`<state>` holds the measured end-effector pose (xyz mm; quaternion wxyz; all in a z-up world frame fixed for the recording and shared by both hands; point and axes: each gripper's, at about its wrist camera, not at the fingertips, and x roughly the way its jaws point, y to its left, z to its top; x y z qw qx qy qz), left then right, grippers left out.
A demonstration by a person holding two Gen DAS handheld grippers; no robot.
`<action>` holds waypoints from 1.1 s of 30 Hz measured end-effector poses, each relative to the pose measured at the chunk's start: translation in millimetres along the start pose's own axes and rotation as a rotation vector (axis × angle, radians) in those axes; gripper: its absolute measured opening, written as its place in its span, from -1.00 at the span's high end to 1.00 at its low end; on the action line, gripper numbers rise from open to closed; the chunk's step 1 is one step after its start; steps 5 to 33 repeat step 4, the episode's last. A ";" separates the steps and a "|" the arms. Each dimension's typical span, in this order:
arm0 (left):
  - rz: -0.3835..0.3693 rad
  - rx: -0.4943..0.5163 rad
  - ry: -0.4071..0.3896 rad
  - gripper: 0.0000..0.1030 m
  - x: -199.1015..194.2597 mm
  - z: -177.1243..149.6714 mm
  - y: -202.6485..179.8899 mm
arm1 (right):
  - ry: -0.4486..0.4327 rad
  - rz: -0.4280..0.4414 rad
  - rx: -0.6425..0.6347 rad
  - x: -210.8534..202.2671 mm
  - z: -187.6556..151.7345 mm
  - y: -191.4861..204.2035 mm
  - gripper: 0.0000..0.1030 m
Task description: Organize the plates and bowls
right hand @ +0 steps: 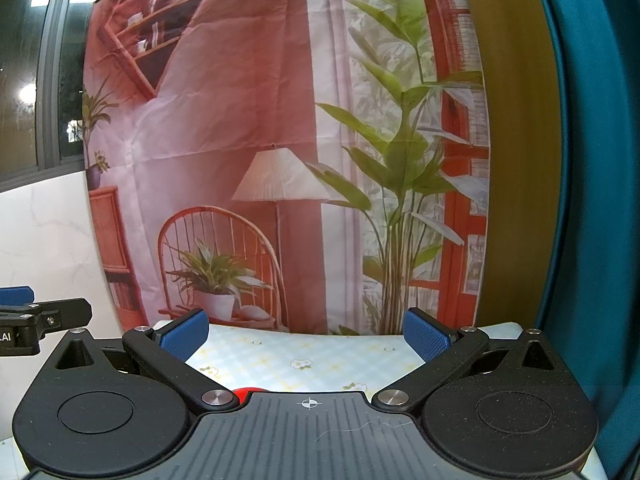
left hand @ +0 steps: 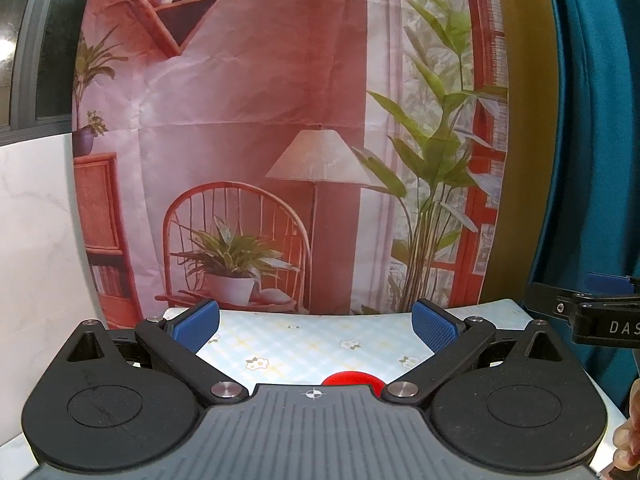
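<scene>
My left gripper [left hand: 316, 326] is open and empty, held above the table and pointed at the back wall. A red rounded object [left hand: 352, 380] peeks out just past the gripper body; only its top shows. My right gripper [right hand: 306, 334] is also open and empty, at a similar height. The same red object [right hand: 249, 392] shows low at the left of that view, mostly hidden. Each gripper appears at the edge of the other's view: the right gripper [left hand: 600, 312], the left gripper [right hand: 36, 316]. No plates or bowls are clearly visible.
The table wears a pale checked cloth with small flowers [left hand: 304, 340]. A printed backdrop of a room with chair, lamp and plants [left hand: 280, 160] hangs close behind it. A teal curtain [left hand: 600, 120] hangs on the right, white marble wall [left hand: 36, 220] on the left.
</scene>
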<state>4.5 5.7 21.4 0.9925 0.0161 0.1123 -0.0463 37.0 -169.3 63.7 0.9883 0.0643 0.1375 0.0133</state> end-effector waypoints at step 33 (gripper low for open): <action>-0.004 0.000 0.001 -1.00 0.7 0.2 1.5 | 0.000 -0.001 0.001 -0.1 0.0 -0.1 -0.99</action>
